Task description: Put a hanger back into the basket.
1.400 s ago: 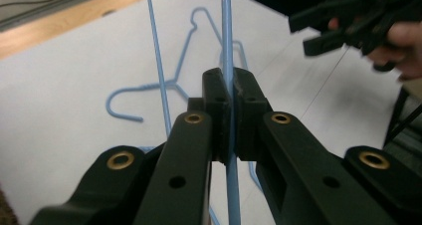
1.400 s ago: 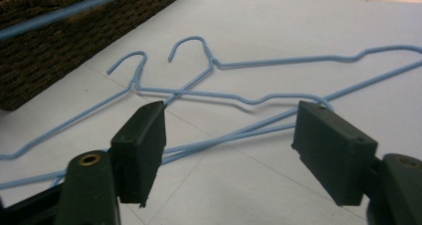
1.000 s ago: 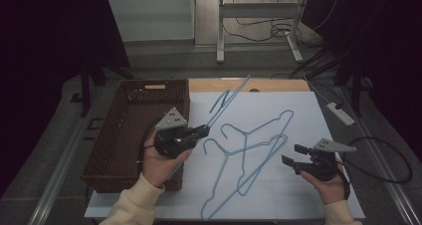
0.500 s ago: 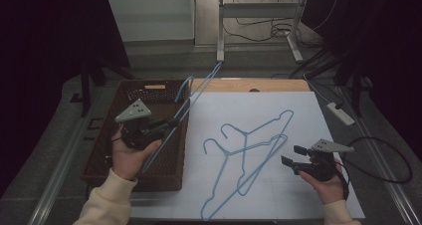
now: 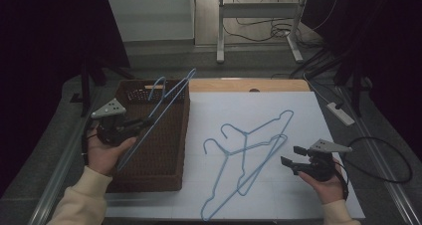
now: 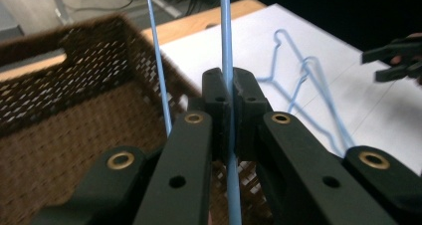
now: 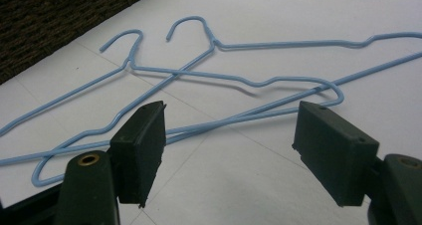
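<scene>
My left gripper [image 5: 145,122] is shut on the wire of a light-blue hanger [image 5: 168,94] and holds it tilted above the brown wicker basket [image 5: 144,182]. In the left gripper view the pads [image 6: 217,98] pinch the hanger wire [image 6: 225,36] over the basket [image 6: 59,85]. Two more blue hangers [image 5: 259,133] lie overlapped on the white sheet [image 5: 303,105]. My right gripper [image 5: 291,156] hovers open at their right end. In the right gripper view it [image 7: 229,135] stands wide just short of the hangers [image 7: 239,80], with nothing between its jaws.
A wooden strip [image 5: 234,84] borders the sheet's far edge. A white power strip [image 5: 341,113] and cables lie to the right of the table. A metal stand [image 5: 219,36] rises behind the table.
My left hand has carried the hanger leftward, from over the white sheet to above the basket. The right hand and the two lying hangers have stayed put.
</scene>
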Action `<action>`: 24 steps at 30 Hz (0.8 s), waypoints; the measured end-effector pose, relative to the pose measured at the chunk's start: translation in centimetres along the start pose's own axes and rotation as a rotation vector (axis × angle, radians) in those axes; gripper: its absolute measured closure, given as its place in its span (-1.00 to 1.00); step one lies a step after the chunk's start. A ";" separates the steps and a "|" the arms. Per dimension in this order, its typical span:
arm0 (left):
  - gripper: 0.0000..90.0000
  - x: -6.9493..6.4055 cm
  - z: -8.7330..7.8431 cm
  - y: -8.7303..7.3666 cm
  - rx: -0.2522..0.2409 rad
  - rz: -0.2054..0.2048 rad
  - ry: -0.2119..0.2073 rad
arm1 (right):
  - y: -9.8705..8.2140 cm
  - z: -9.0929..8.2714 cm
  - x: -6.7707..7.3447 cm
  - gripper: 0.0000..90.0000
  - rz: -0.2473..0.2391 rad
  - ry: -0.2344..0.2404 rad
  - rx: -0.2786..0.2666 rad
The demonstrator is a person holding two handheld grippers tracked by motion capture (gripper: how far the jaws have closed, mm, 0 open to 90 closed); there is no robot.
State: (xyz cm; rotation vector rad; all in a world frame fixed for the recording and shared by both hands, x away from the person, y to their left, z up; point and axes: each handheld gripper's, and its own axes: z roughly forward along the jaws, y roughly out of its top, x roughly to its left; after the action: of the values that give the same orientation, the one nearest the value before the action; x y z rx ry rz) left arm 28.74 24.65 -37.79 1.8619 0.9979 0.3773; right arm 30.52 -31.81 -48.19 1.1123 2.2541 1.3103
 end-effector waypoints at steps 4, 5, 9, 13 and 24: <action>0.92 1.0 -0.2 -0.7 0.023 0.007 -0.002 | 0.0 0.0 0.0 -0.36 -0.002 -0.001 0.002; 0.92 1.3 -0.2 -0.9 0.028 0.005 -0.006 | 0.0 0.1 0.0 -0.36 -0.002 -0.001 0.003; 0.92 2.4 0.1 -1.8 0.062 -0.018 -0.013 | -0.1 0.1 -0.1 -0.36 0.001 -0.002 0.010; 0.92 3.2 0.8 -2.7 0.089 -0.038 -0.021 | -0.1 0.3 0.0 -0.36 0.000 -0.002 0.017; 0.92 4.0 -0.1 -3.4 0.080 -0.051 -0.026 | -0.2 0.5 0.2 -0.36 -0.006 -0.003 0.029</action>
State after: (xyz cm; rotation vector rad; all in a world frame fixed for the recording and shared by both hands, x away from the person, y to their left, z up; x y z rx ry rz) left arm 29.54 28.51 -41.24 1.9046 1.0541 0.2854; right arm 30.64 -31.44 -48.59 1.1162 2.2793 1.2761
